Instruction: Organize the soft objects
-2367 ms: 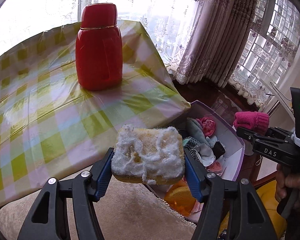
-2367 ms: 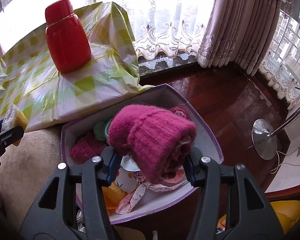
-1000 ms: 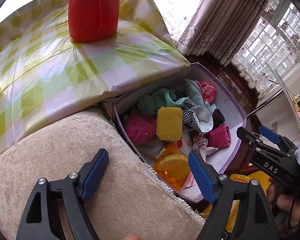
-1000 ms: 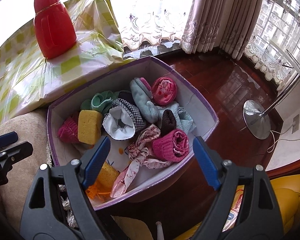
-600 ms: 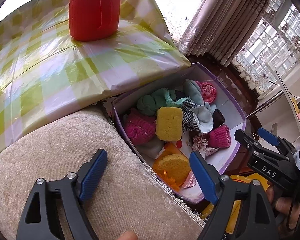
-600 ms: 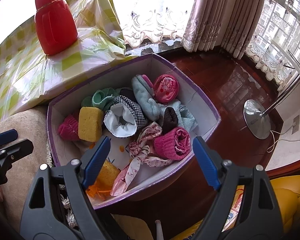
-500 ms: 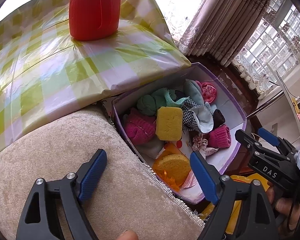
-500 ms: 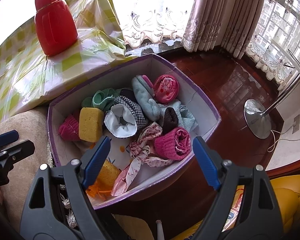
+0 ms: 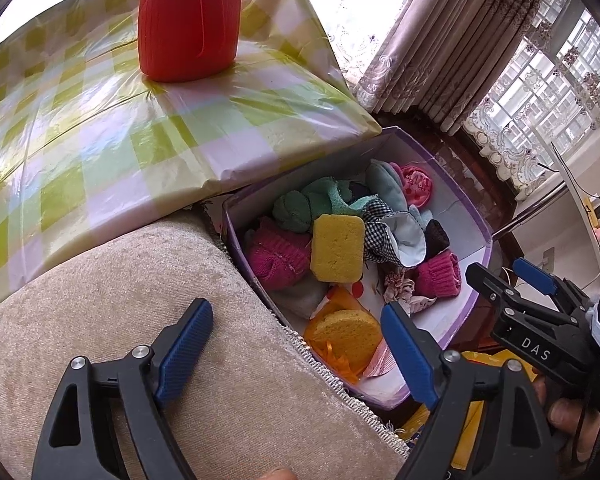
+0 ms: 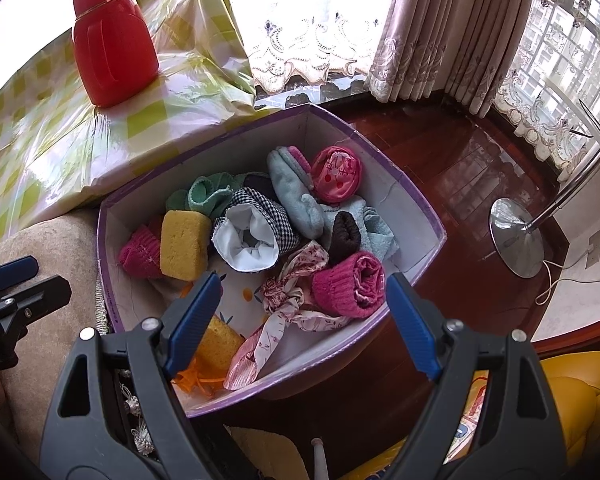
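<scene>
A purple-rimmed box [image 10: 428, 216] [image 9: 482, 240] holds several soft things. A yellow sponge [image 10: 184, 244] [image 9: 336, 248] lies at its left side against a pink knit roll [image 9: 276, 258]. Another pink knit roll [image 10: 350, 284] [image 9: 440, 274] rests near the box's right front. Rolled socks, a checked cloth [image 10: 256, 224] and a floral ribbon [image 10: 288, 300] fill the middle. My left gripper [image 9: 296, 334] hangs open over the beige cushion edge, nothing between its fingers. My right gripper [image 10: 300, 300] stands open above the box's front, also holding nothing.
A red bottle [image 9: 188, 20] [image 10: 114, 40] stands on a table with a green-checked plastic cover [image 9: 80, 120] behind the box. A beige cushion [image 9: 120, 300] lies left of the box, a yellow seat [image 10: 572, 392] at lower right. A lamp stand base [image 10: 516, 236] sits on the dark wood floor.
The sponge and the pink knit roll left the grippers and now lie in the box. Both grippers went from shut on them to open. Over the last second nothing has moved.
</scene>
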Tool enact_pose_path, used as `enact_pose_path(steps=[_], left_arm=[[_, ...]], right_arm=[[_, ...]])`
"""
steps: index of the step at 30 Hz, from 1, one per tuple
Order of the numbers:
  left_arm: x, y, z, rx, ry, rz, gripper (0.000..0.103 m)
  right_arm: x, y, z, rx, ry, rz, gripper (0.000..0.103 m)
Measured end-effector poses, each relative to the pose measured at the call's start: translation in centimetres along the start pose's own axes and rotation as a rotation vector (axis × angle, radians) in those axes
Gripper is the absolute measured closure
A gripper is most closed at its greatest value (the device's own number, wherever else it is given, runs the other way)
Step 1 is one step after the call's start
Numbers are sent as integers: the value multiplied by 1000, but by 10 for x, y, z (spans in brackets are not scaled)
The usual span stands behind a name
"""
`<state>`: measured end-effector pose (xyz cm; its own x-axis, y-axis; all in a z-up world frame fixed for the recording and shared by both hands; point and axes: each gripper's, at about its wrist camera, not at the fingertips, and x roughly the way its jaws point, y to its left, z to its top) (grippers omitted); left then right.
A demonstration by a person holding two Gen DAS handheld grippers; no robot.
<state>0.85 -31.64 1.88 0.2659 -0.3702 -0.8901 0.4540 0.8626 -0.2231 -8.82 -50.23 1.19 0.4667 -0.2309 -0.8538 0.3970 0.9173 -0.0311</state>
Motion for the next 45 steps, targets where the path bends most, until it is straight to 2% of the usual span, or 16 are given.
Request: enact_pose_path(steps=[45], left_arm=[[1, -1, 1, 3, 1, 3, 16]], right_arm=[[3, 2, -2, -3, 13, 9, 17]])
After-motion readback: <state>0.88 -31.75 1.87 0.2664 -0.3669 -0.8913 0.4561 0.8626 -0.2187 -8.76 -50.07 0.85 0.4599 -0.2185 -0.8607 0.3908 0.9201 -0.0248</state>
